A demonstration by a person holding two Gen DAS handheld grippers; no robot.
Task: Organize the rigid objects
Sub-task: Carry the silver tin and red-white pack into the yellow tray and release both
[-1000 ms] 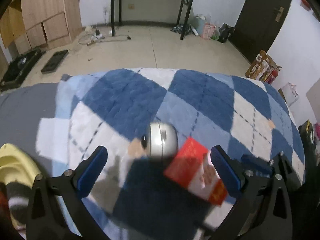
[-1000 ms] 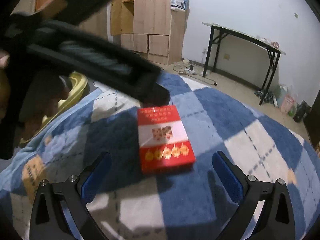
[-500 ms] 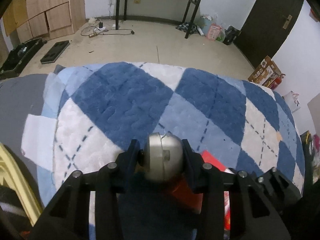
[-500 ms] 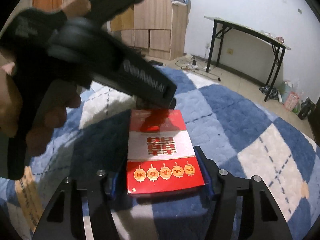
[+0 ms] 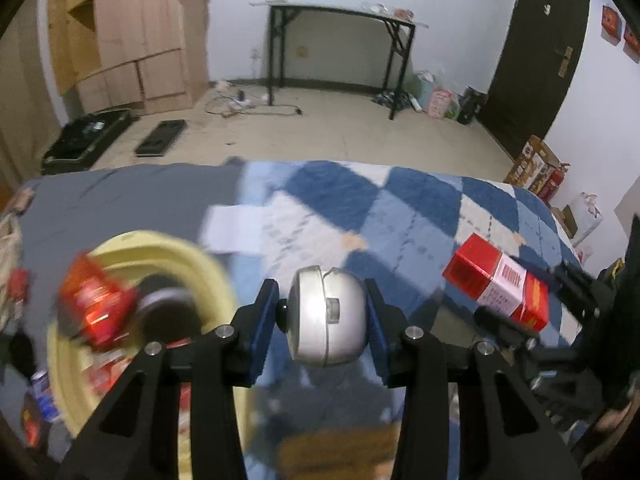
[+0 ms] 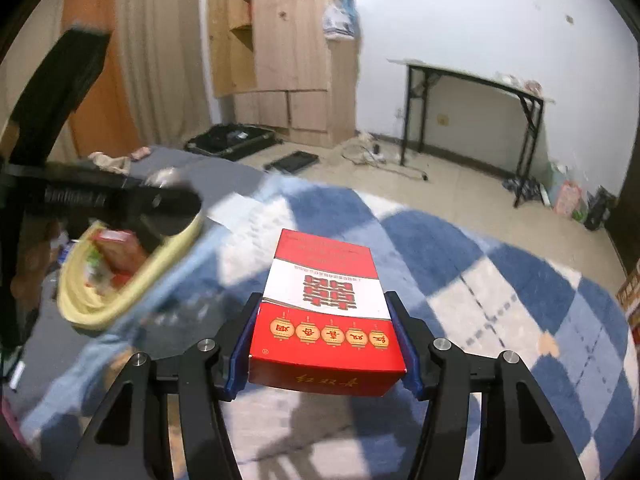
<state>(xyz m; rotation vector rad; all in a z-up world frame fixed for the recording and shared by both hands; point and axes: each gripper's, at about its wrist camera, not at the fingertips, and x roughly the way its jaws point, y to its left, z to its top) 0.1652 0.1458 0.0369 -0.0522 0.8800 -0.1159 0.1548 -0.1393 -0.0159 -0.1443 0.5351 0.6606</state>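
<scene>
My left gripper (image 5: 326, 320) is shut on a round silver metal object (image 5: 326, 316), held above the blue and white checked blanket (image 5: 360, 208). My right gripper (image 6: 322, 338) is shut on a red and white box (image 6: 324, 304), lifted off the blanket (image 6: 500, 280); the same box (image 5: 496, 284) shows at the right of the left wrist view. A yellow basket (image 5: 192, 256) with red packets in it (image 5: 96, 304) lies to the left, blurred. In the right wrist view the basket (image 6: 100, 312) sits at the left, under the left gripper's dark body (image 6: 100, 200).
The blanket lies over a grey sheet (image 5: 120, 200) on a bed. Beyond it are a tiled floor (image 5: 320, 136), a black-legged table (image 5: 340, 12), a wooden wardrobe (image 6: 288, 48) and a dark door (image 5: 540, 52). Boxes and bags (image 5: 536, 168) stand on the floor at the right.
Both grippers closed, the left on the silver object, the right on the red box. Both then lifted their objects off the blanket, and the left one swung left toward the yellow basket.
</scene>
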